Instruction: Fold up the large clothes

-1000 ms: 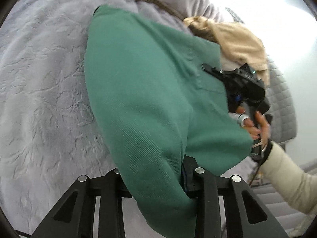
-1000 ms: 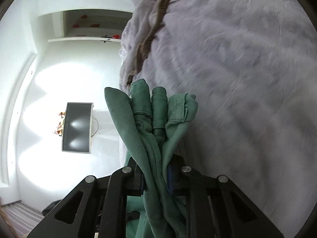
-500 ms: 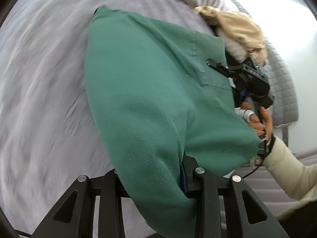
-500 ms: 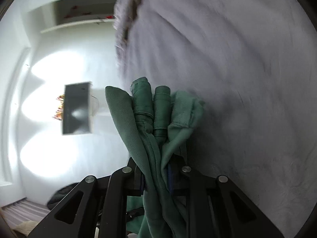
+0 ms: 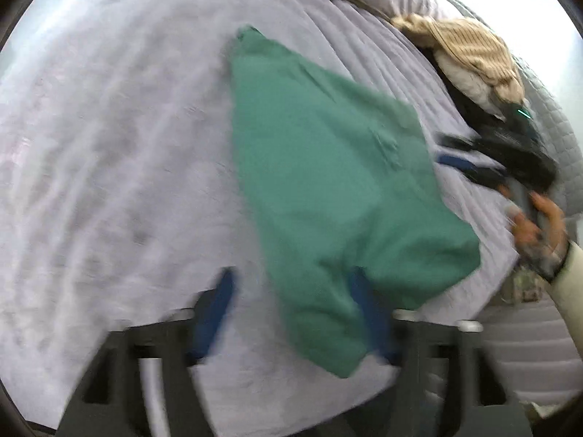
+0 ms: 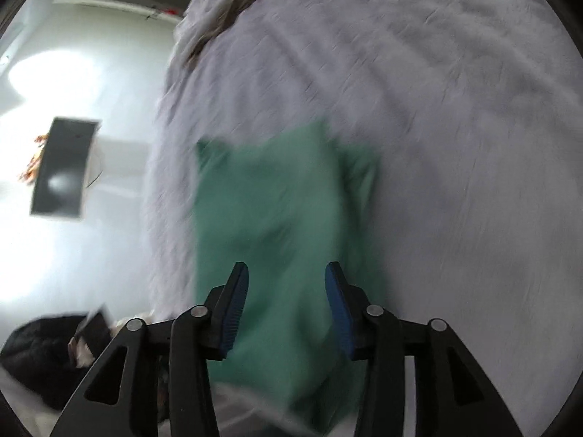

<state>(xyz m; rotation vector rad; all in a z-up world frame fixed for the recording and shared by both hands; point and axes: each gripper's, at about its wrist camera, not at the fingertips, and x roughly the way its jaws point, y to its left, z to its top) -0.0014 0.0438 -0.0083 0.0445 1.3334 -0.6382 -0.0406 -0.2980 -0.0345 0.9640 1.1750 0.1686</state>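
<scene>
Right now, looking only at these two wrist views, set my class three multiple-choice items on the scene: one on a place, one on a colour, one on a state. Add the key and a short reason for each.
1. Where does the folded garment lie?
A. on the grey bedspread
B. on a wooden floor
C. in a basket

2. What colour is that garment?
A. red
B. green
C. white

3. How do the right gripper's jaws stand?
A. clamped on the cloth
B. apart, pads clear of the cloth
C. clamped on a hanger

Key:
1 A: the green garment is spread on the grey bedspread.
2 B: it reads green in both views.
3 B: the right gripper is opening, and both blue pads stand off the cloth between them. The left gripper is opening too.
</scene>
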